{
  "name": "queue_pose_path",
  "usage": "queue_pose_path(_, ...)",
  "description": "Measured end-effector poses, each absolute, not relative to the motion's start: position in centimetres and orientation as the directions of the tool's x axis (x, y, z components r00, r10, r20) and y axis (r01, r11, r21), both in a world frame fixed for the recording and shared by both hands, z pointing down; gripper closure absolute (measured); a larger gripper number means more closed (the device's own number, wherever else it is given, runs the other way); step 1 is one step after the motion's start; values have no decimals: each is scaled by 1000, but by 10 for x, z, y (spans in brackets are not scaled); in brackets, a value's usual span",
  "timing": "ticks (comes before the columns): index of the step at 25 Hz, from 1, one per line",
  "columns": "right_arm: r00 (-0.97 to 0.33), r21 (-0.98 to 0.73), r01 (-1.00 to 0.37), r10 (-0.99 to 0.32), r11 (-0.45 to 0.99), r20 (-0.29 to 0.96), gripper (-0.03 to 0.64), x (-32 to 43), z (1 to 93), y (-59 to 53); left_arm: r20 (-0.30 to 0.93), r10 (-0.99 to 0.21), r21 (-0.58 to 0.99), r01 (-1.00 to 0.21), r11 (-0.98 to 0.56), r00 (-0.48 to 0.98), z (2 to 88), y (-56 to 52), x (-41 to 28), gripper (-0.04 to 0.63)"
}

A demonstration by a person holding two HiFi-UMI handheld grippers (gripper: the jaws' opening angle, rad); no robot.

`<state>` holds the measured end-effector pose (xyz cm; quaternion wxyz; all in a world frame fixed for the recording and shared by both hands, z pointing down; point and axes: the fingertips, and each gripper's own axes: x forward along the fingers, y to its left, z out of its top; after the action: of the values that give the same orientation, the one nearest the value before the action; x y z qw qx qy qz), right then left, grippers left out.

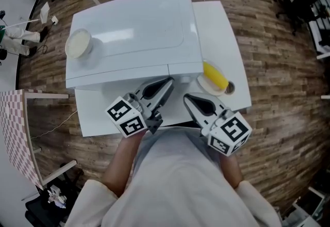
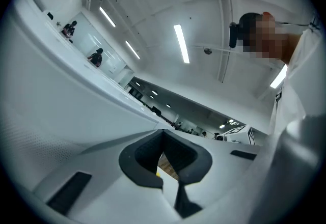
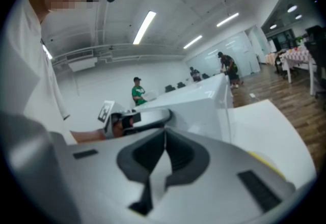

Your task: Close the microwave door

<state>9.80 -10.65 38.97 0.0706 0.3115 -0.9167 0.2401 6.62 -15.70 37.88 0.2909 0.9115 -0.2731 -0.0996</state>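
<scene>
The microwave [image 1: 134,35] stands in the middle of the head view on a white table [image 1: 221,30], seen from above; its front edge runs across the centre of the frame, and the front face is hidden from this angle, so I cannot tell how the door stands; a pale bowl [image 1: 78,44] sits on the top of the microwave near its left corner; at the right of the microwave, on the table, a yellow thing [image 1: 214,76] lies on a small plate [image 1: 202,86]; the left gripper [image 1: 167,83] is in the lower centre of the frame and points up and to the right, its tips at the front edge of the microwave; the right gripper [image 1: 187,98] is just beside it at the right and points up and to the left, its tips near the same edge; in each gripper view the jaws are together at the tips and nothing is between them; in the right gripper view the left gripper shows at centre left, with the white microwave behind it; the floor [image 1: 268,61] around the table is of wood.
</scene>
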Motion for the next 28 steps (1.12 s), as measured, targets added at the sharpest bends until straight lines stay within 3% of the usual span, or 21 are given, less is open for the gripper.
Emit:
queue_pose_path(11,-787,-393,-616,-553,682,274,594,99,387,-98,-25,-563,628,-426,-652,826,385,-146,63,578)
queue_pose_path(28,-699,-291,-715,-649,635,301,594,99,385,-87,78,-613,605,-526,-598,786,403,-126,49,578)
